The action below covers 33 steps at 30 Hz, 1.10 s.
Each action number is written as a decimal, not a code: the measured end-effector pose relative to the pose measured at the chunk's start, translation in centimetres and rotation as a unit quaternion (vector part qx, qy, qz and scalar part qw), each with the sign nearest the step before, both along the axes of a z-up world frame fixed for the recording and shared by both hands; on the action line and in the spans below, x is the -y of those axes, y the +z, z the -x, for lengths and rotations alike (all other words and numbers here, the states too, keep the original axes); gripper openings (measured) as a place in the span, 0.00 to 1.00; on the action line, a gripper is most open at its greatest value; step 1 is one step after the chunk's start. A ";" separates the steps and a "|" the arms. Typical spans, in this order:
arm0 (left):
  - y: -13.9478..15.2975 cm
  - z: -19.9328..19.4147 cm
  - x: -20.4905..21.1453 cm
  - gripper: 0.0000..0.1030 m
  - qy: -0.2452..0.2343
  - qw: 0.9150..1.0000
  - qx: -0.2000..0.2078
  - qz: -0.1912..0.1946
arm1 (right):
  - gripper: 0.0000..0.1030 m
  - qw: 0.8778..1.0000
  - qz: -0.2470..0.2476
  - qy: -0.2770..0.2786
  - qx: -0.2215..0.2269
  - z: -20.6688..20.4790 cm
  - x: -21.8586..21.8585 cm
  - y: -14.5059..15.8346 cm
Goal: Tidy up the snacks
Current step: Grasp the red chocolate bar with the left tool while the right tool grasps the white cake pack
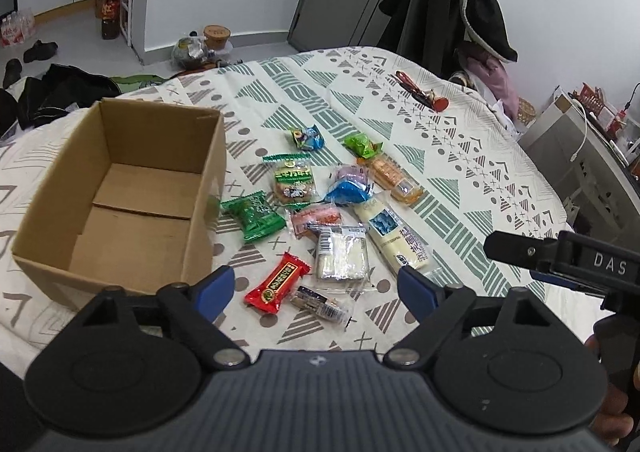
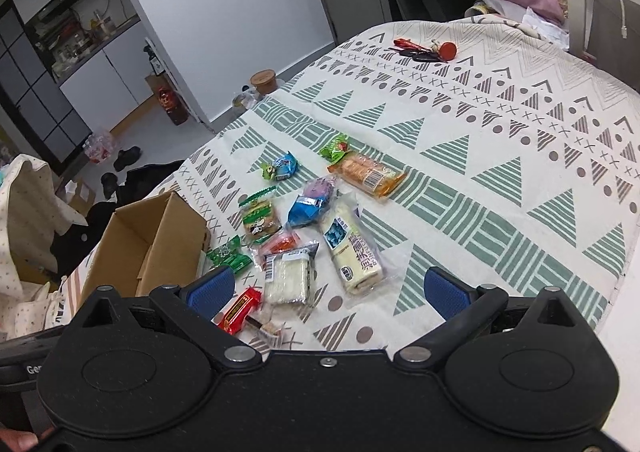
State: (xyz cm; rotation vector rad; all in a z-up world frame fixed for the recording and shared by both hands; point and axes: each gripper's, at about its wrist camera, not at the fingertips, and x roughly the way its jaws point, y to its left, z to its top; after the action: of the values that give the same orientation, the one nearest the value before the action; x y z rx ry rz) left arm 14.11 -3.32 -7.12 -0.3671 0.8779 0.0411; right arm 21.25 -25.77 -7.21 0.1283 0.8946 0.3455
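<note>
Nothing is packed: your left gripper (image 1: 316, 288) and right gripper (image 2: 328, 290) hover spread and unladen, snacks (image 1: 340, 212) scattered just ahead, cardboard box (image 1: 120, 188) bare, ahead-left.

The left hand-held gripper (image 1: 316, 286) has a ribbed dark grey body, two round black plastic lobes, silver pivot screws and blue textured pads (image 1: 216, 286) on black fingers. The right hand-held gripper (image 2: 328, 288) is black, built alike, with blue pads (image 2: 212, 290); its side, seen from the left wrist, bears white letters "DAS".
</note>
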 end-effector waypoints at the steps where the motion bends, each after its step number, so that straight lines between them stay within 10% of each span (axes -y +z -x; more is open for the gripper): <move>1: -0.2 -0.2 0.1 0.83 0.000 1.000 -0.001 -0.002 | 0.97 1.000 0.001 0.002 0.000 -0.2 -0.1 -0.1; 33: -10.0 -6.6 0.7 0.41 0.033 0.996 -0.078 -0.017 | 0.80 0.996 0.039 0.054 -0.067 -7.6 -1.4 -6.9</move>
State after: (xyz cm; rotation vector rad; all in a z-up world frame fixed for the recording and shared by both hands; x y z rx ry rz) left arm 20.68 -4.00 -17.09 -0.3636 1.0182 0.1471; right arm 28.90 -24.35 -14.14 0.0316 1.0488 0.4060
